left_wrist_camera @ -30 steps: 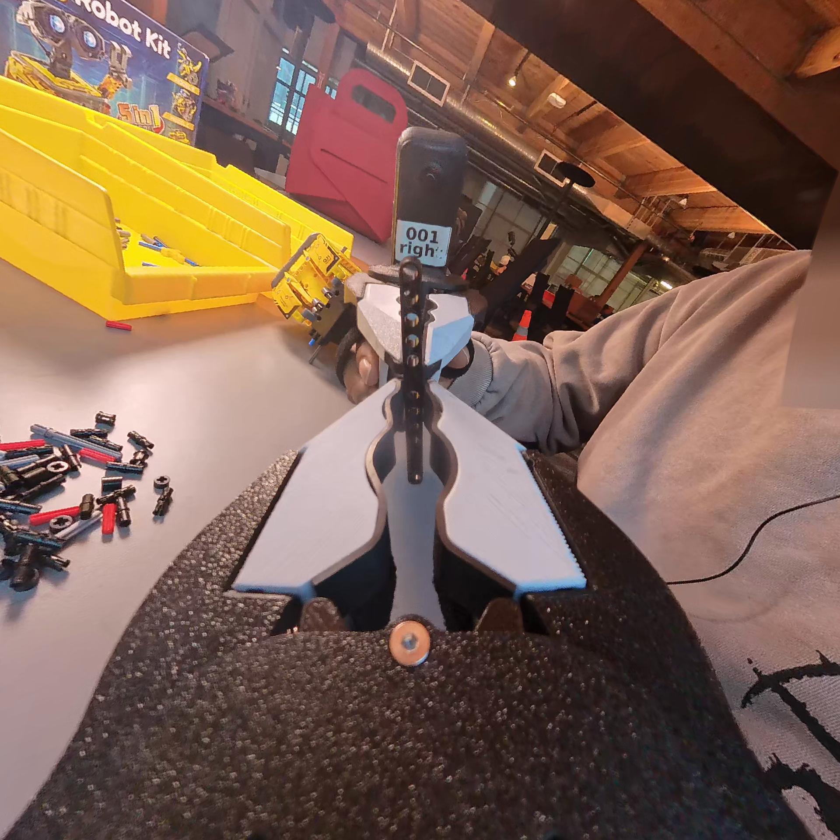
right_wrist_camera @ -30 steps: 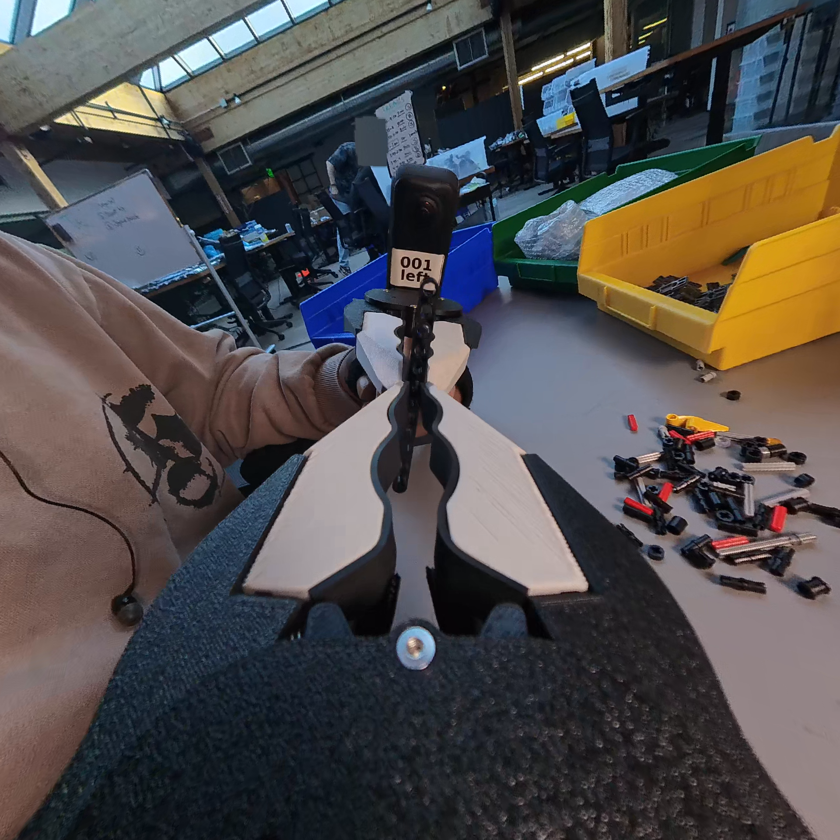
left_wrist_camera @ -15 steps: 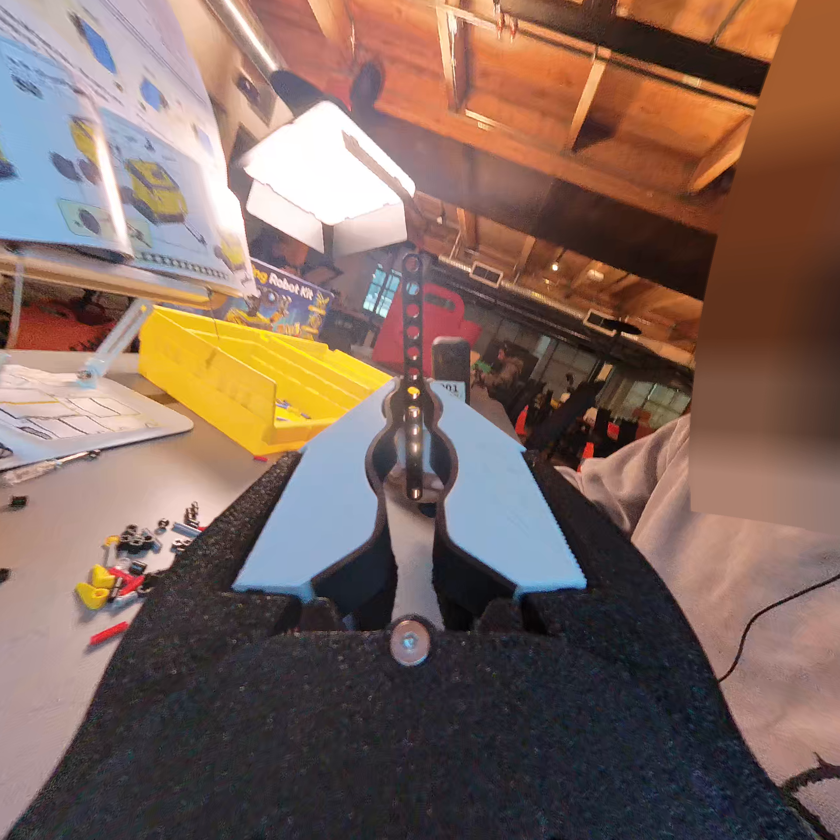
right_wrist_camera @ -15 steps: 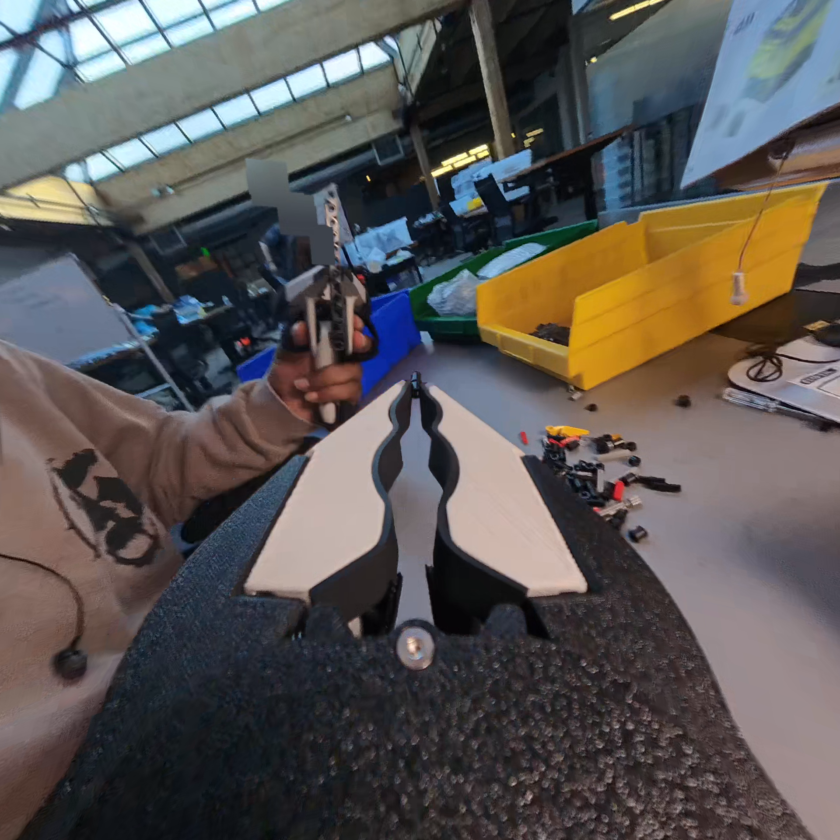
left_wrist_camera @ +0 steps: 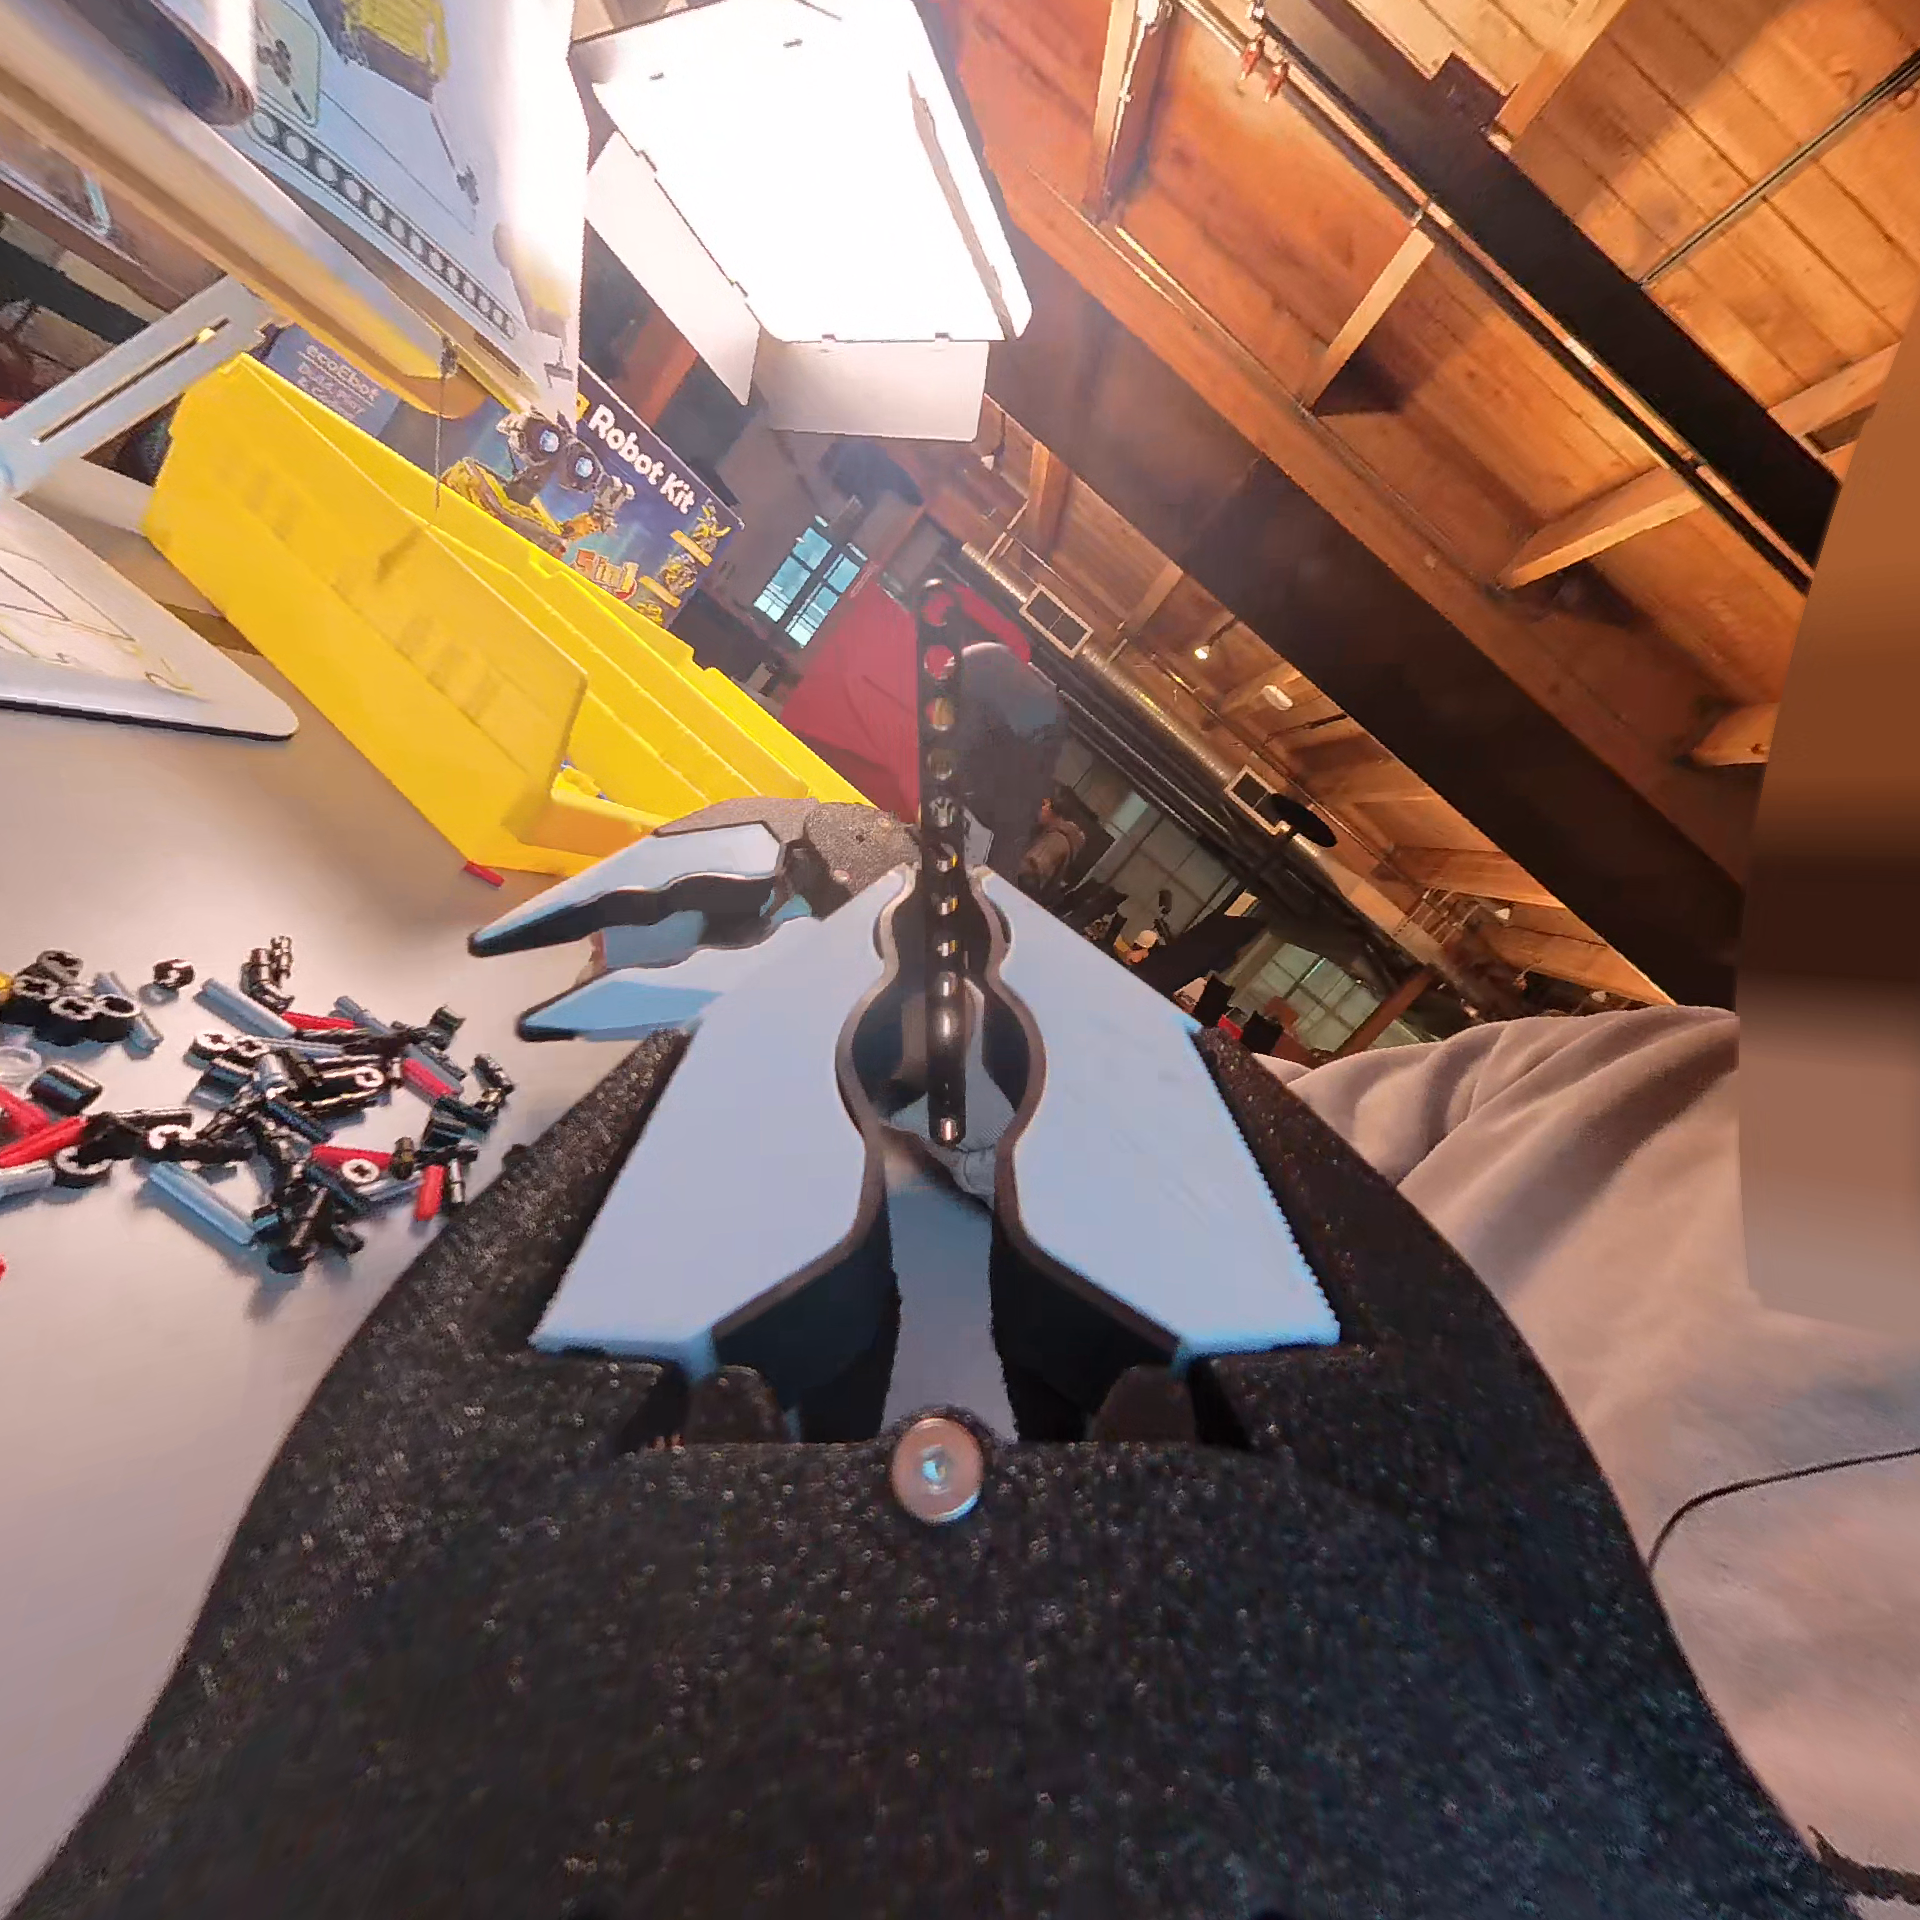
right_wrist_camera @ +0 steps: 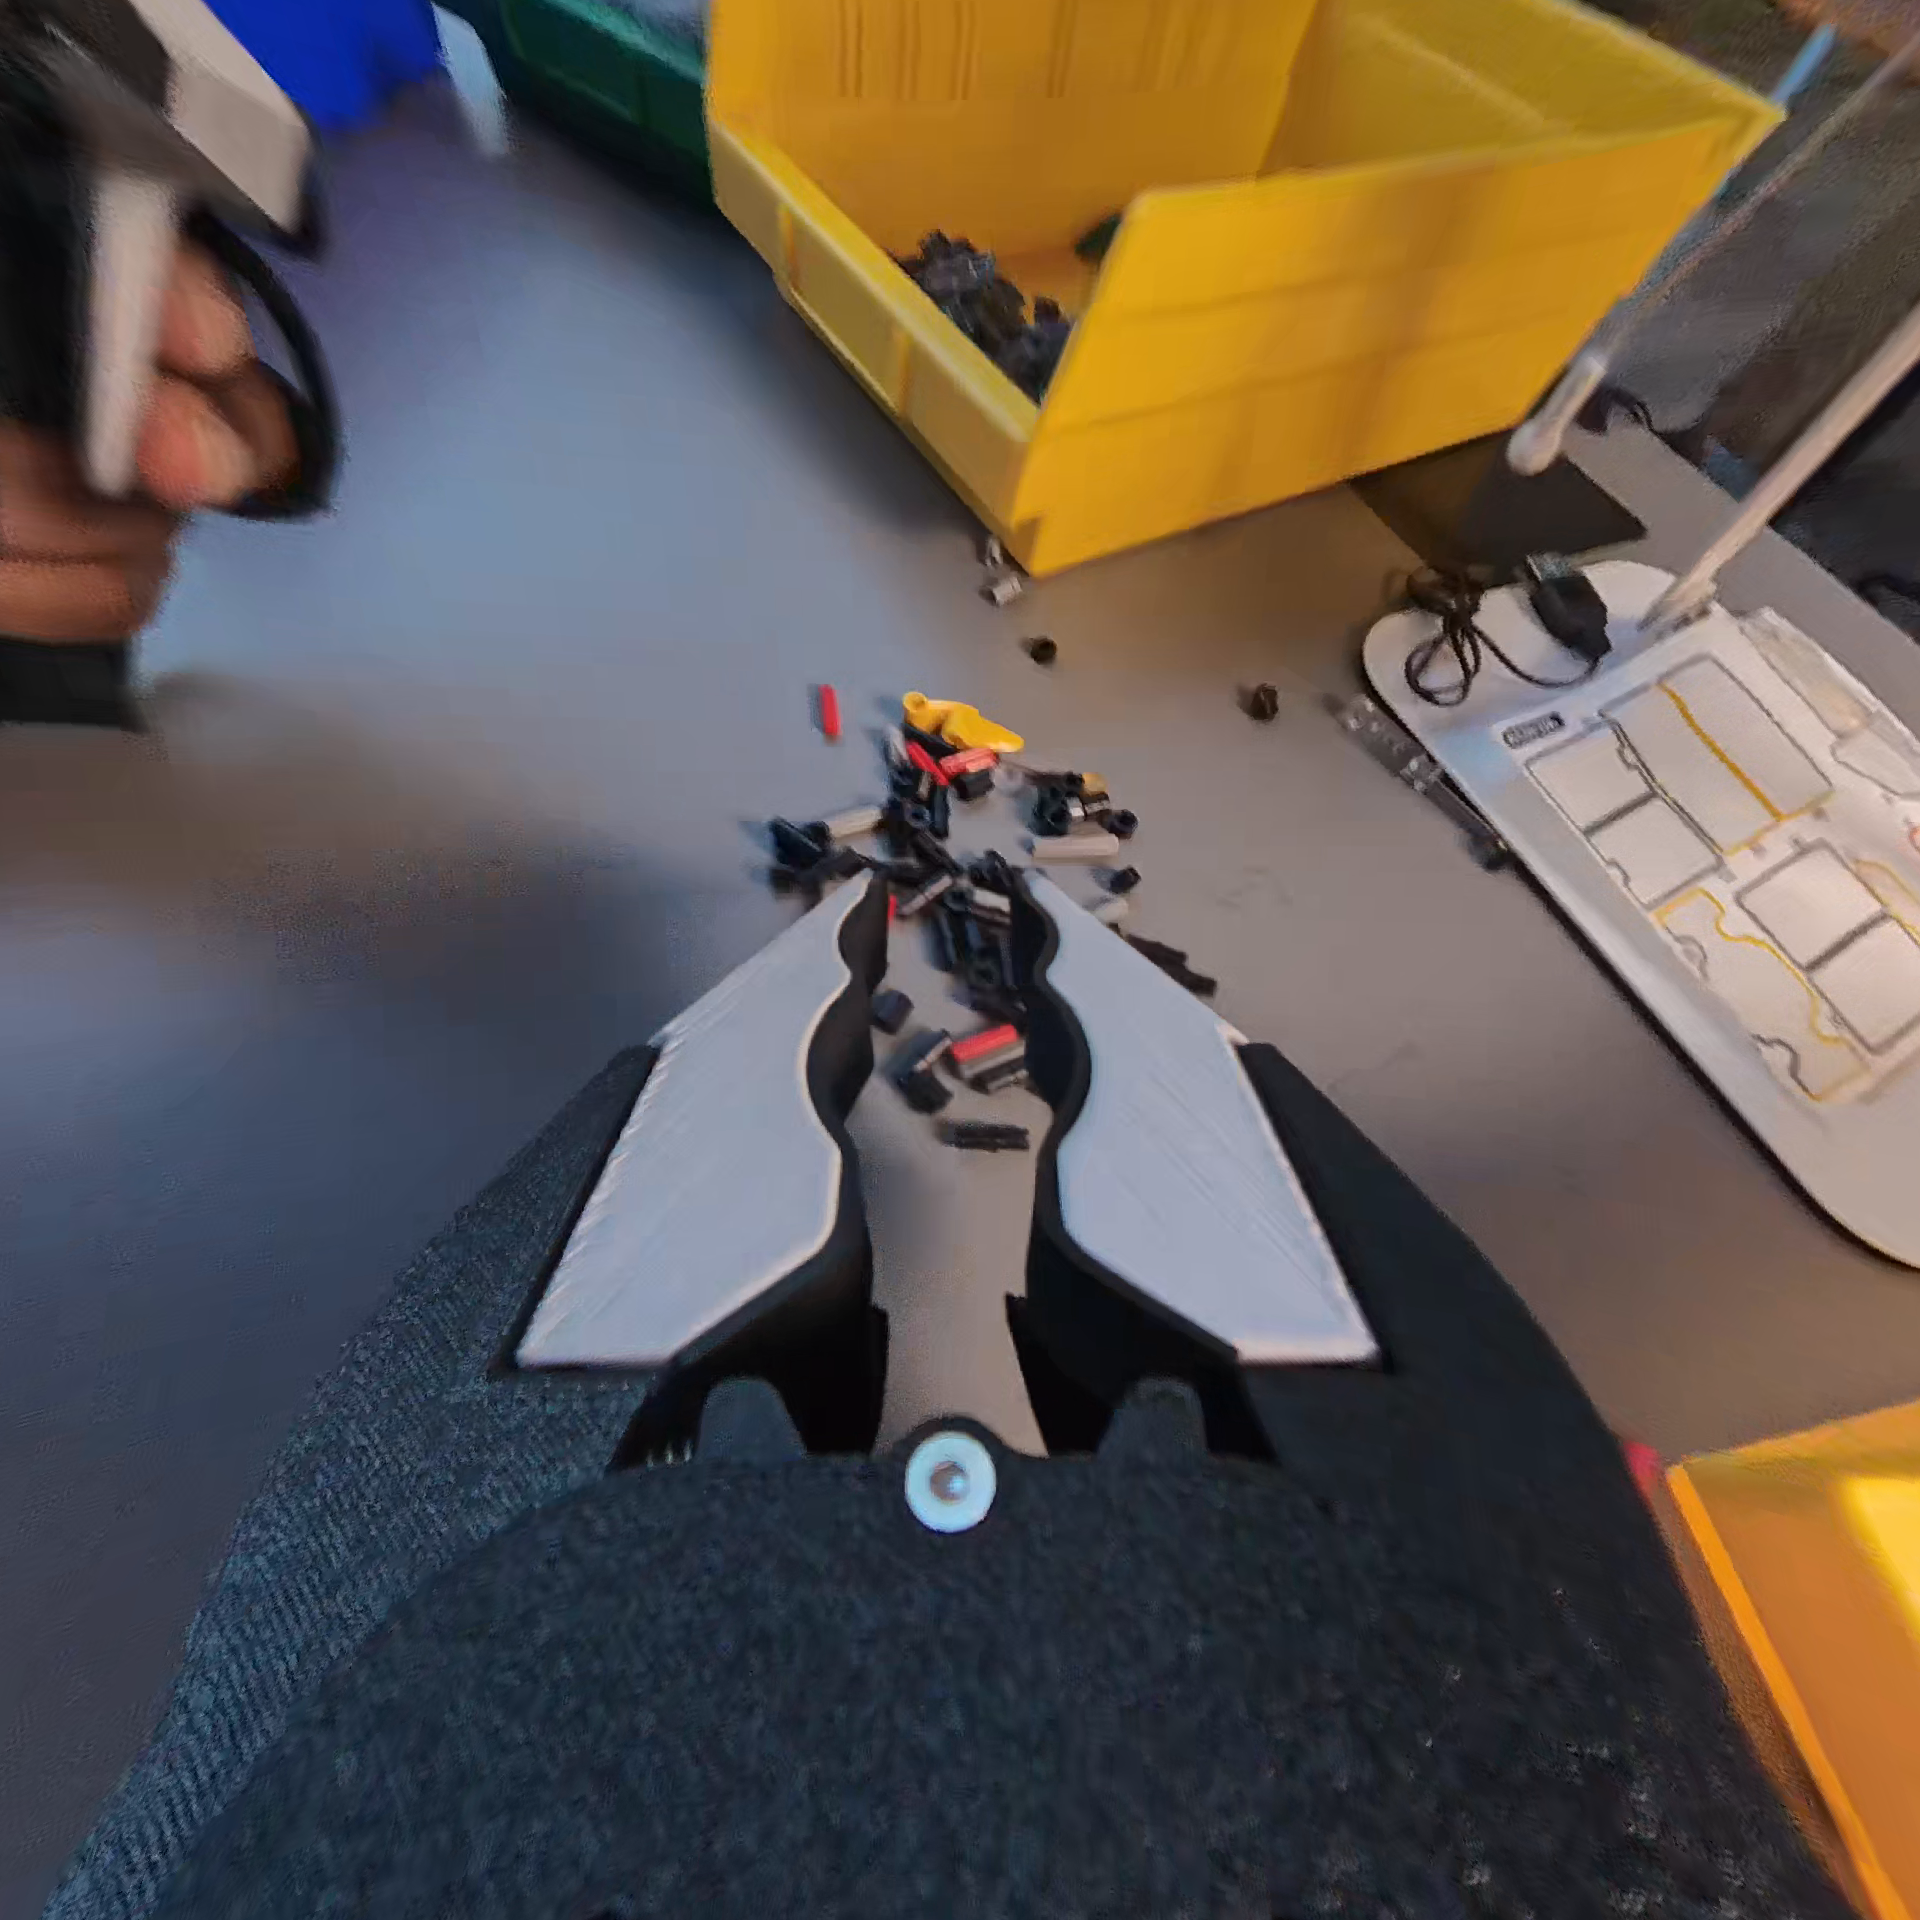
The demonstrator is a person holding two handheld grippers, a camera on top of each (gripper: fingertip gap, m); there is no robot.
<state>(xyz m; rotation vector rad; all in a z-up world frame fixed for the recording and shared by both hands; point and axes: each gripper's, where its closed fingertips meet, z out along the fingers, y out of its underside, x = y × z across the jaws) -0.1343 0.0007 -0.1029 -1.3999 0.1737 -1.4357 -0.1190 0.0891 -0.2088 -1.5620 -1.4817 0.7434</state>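
While the left fingers (left_wrist_camera: 748, 1091) are pressed together at their tips, they hold a long thin black plastic beam with a row of round holes (left_wrist_camera: 938, 717). The beam stands almost upright: most of it rises beyond the tips, and its lower end hangs in the hollow between the two fingers. It touches nothing else.

The right fingers (right_wrist_camera: 748, 1143) are parted to a moderate gap and hold nothing. They are low over the grey worktop (right_wrist_camera: 520, 727). A loose pile of small black, red and grey plastic pins and connectors (right_wrist_camera: 956, 831) lies between the tips and just beyond them. From the right wrist view I cannot tell if the tips touch any piece. A small yellow curved piece (right_wrist_camera: 956, 722) lies at the far edge of the pile.

Beyond the pile, to the right of the right fingers, stands an open yellow plastic bin (right_wrist_camera: 1195, 312) with dark parts inside. A flat white board with outlined fields (right_wrist_camera: 1662, 883) lies further right. A blurred hand (right_wrist_camera: 135, 447) shows far left, well apart from the pile. A grey sleeve (left_wrist_camera: 1507, 1122) is right of the left fingers.
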